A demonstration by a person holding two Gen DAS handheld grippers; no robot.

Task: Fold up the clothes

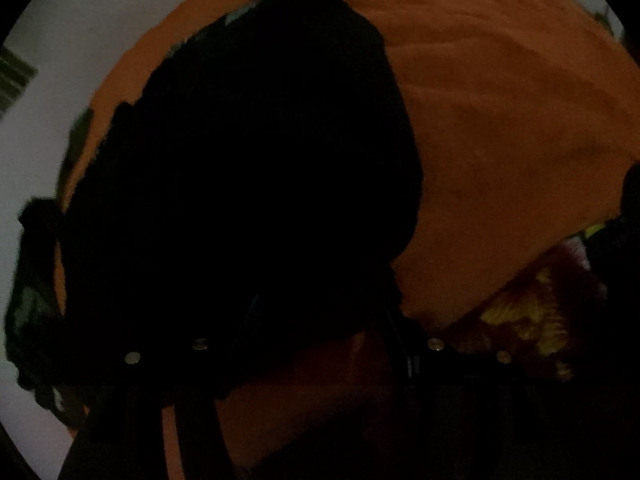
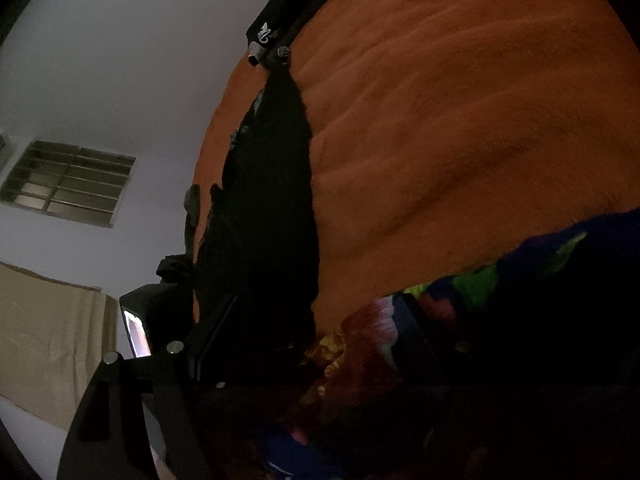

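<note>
We see a bed covered by an orange blanket (image 2: 460, 120). A black garment (image 1: 248, 184) lies spread on it, a second dark garment (image 2: 288, 12) rests at its far edge, and a colourful flowered blanket (image 2: 400, 340) overlaps its near edge.

A dark garment (image 1: 248, 168) lies spread on the blanket (image 1: 500, 112) that covers the bed, filling the left and near part of the left wrist view. To its right the blanket lies bare. A patterned cloth (image 2: 400, 344) lies at the near right edge, on the blanket.
</note>
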